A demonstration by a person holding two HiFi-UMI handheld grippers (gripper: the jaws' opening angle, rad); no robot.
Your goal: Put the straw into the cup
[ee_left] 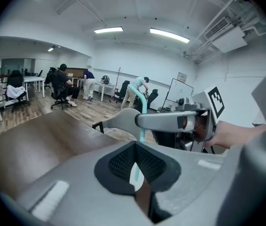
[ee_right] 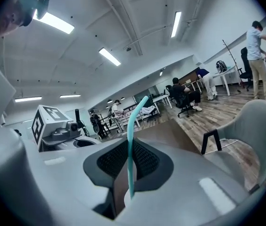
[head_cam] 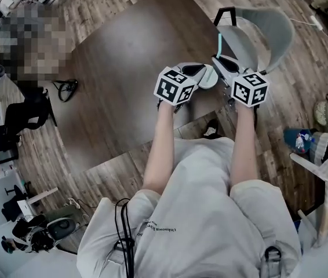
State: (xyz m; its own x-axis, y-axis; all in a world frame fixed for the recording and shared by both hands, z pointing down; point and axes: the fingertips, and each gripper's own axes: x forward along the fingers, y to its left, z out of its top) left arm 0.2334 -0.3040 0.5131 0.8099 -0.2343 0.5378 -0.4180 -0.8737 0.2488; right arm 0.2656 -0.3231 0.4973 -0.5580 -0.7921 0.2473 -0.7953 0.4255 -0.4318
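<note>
Right gripper view shows the right hand-held gripper (ee_right: 129,142) clamped on the teal straw (ee_right: 129,159), which stands upright with its bent end up. In the head view both tools meet over the near right edge of the desk (head_cam: 123,68). The left hand-held gripper (head_cam: 194,70) is narrowed, seemingly on the pale cup (head_cam: 208,77) just below the straw. A grey chair (head_cam: 262,30) stands at the far right.

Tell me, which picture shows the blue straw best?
The right gripper view: the straw runs up the middle, nearly whole. The left gripper view shows pieces of the straw; the head view only a sliver.
</note>
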